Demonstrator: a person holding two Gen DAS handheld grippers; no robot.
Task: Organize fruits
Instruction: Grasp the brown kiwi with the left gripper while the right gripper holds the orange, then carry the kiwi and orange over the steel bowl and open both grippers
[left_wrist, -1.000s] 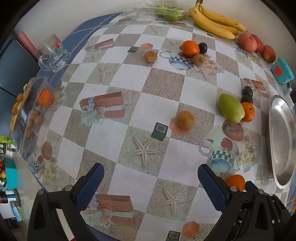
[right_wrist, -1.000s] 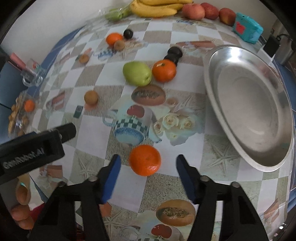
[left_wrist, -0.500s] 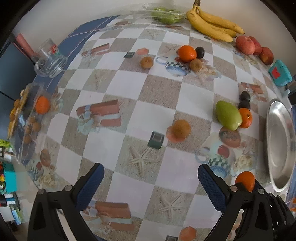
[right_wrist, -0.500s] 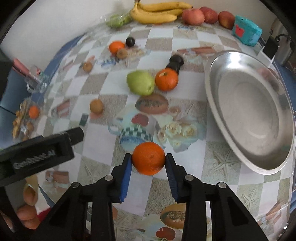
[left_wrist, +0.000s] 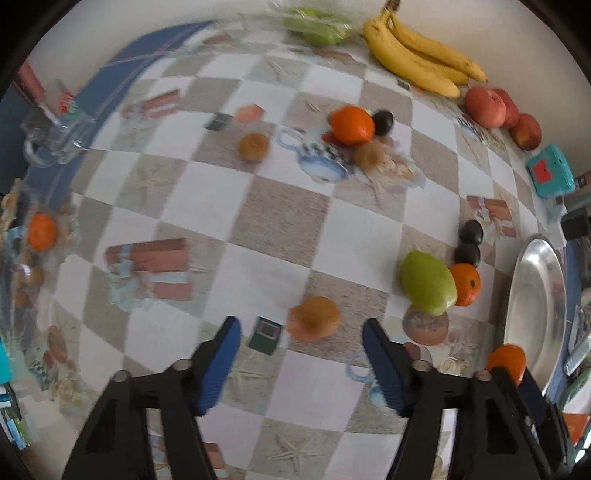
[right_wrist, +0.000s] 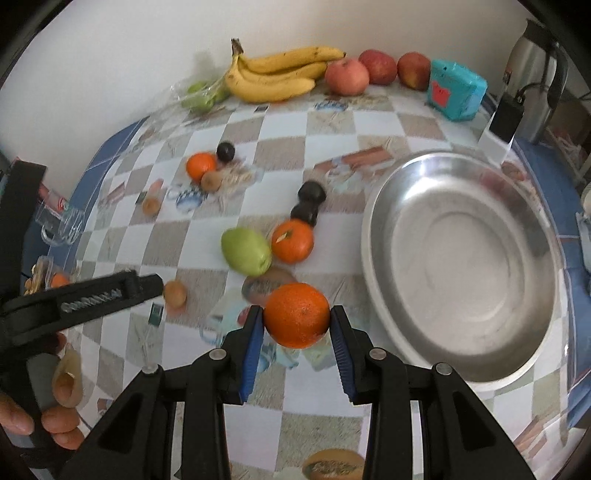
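Note:
My right gripper (right_wrist: 296, 317) is shut on an orange (right_wrist: 296, 315) and holds it off the table, left of the steel bowl (right_wrist: 461, 236). My left gripper (left_wrist: 301, 328) points straight down over a brown kiwi (left_wrist: 314, 321). Its jaws are closing, the kiwi shows between the blue fingertips (left_wrist: 229, 332), and neither pad touches it. A green pear (left_wrist: 428, 286), an orange (left_wrist: 466, 284) and two dark plums (left_wrist: 468, 243) lie right of the kiwi. Further back sit another orange (left_wrist: 351, 124), a plum (left_wrist: 382, 122) and two kiwis (left_wrist: 253, 146).
Bananas (right_wrist: 280, 74), three red apples (right_wrist: 347, 75) and a bag of green fruit (right_wrist: 201, 96) line the wall. A teal box (right_wrist: 456, 88) and a kettle (right_wrist: 532, 74) stand at the back right. A glass mug (left_wrist: 51, 136) and a clear box (left_wrist: 42, 232) sit at the left edge.
The right gripper closed on the orange and raised it off the table. The left gripper moved over the kiwi and its jaws narrowed around it.

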